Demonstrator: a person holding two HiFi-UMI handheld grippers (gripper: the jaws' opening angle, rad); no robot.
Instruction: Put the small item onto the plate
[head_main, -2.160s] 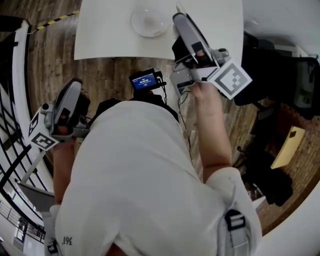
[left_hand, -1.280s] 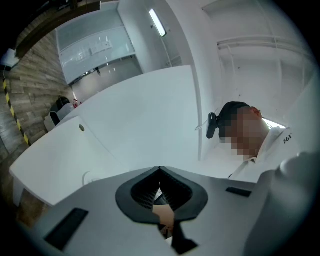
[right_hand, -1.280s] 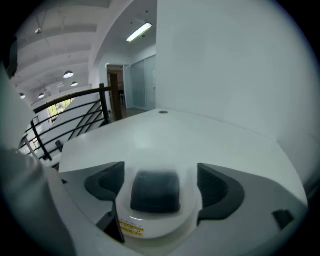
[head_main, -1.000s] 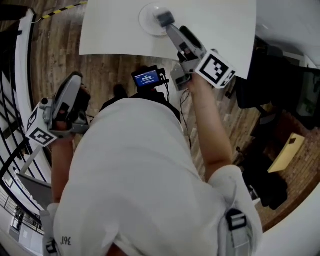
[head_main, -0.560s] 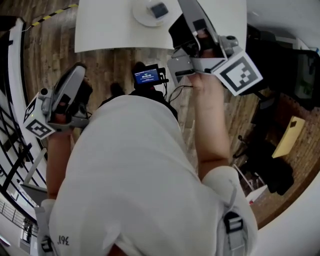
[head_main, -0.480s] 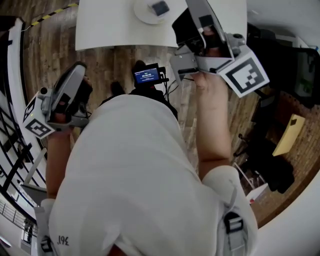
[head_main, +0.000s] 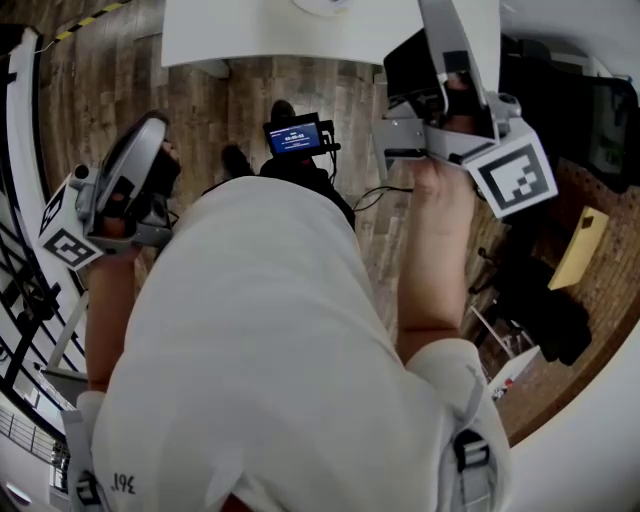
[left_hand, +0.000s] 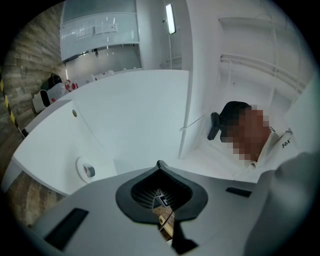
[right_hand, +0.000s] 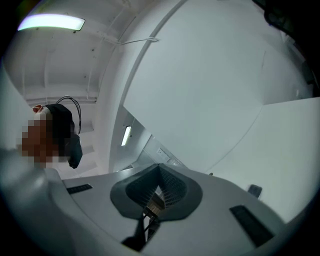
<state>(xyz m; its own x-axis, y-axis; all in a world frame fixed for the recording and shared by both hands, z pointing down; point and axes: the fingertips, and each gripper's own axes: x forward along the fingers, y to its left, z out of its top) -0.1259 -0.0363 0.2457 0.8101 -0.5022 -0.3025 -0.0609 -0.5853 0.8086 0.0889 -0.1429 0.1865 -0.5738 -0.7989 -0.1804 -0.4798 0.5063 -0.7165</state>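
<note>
In the left gripper view a small dark grey item (left_hand: 90, 171) lies on the white plate (left_hand: 80, 167), on the white table (left_hand: 45, 150). In the head view only the table's near part (head_main: 250, 35) shows, with a sliver of the plate's rim (head_main: 325, 5) at the top edge. My right gripper (head_main: 440, 20) is lifted off the table at the upper right, shut with nothing in it; its view faces white walls and a ceiling light. At my left side, low and away from the table, my left gripper (head_main: 150, 125) is shut and holds nothing.
A small screen device (head_main: 295, 135) sits in front of the person's chest. Brown wood floor (head_main: 200, 110) lies below the table edge. Black railing (head_main: 20, 300) runs along the left. Dark chairs and bags (head_main: 560, 330) and a yellow panel (head_main: 580, 260) stand at the right.
The right gripper left the small item on the plate, pulled back and rose, its jaws now shut. The view dropped, so the plate slid to the top edge. The left gripper barely moved.
</note>
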